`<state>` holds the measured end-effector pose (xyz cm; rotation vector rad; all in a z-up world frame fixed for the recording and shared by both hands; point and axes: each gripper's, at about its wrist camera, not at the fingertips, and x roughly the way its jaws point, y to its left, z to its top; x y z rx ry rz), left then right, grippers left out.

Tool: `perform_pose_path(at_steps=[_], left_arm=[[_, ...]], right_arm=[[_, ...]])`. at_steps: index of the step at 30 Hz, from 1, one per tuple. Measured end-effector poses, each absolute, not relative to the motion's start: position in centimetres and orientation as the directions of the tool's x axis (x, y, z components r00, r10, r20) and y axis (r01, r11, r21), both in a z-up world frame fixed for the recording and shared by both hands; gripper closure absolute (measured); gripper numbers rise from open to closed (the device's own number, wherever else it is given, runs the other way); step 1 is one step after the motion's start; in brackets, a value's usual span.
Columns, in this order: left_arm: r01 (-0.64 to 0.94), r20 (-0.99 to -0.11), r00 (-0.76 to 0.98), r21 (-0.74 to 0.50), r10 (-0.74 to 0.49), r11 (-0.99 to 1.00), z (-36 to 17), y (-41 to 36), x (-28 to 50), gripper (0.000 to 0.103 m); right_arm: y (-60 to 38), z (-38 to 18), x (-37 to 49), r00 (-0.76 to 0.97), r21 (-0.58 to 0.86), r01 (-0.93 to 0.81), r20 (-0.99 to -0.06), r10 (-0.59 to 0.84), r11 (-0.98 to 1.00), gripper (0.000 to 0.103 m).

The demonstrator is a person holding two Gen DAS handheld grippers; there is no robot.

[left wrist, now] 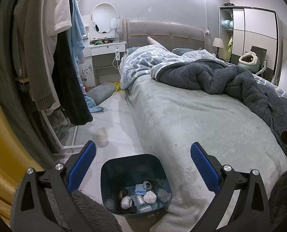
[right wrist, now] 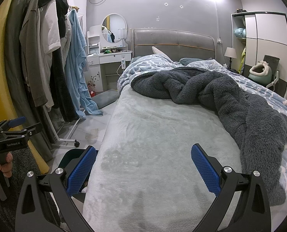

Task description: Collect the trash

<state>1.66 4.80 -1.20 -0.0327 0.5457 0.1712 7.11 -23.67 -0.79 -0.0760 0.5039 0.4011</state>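
Trash (left wrist: 143, 195) fills a squarish dark-blue bin (left wrist: 112, 166) below the wide-open, empty left tongs (left wrist: 143, 164); right tongs (right wrist: 143, 164) gape empty over the plush bed (right wrist: 153, 135).

both wrists face headboard (left wrist: 163, 31) — shared bed (right wrist: 153, 135)

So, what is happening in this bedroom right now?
A person is collecting trash with a hand-held gripper in each hand. The left hand-held gripper is open and empty above a dark blue bin on the floor beside the bed; the bin already holds crumpled tissues and wrappers. The right hand-held gripper is open and empty over the mattress. A pale scrap lies on the floor tiles.
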Motion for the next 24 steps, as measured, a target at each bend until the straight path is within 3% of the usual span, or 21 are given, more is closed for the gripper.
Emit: perform_pose_path(at_steps=[24], left_arm=[[-0.171, -0.529, 0.836, 0.003, 0.147, 0.985, -1.8, 4.4, 1.3, 0.003]], right_arm=[[-23.7, -0.8, 7.1, 0.800, 0.026, -0.393, -0.484, 0.356, 0.919, 0.003]])
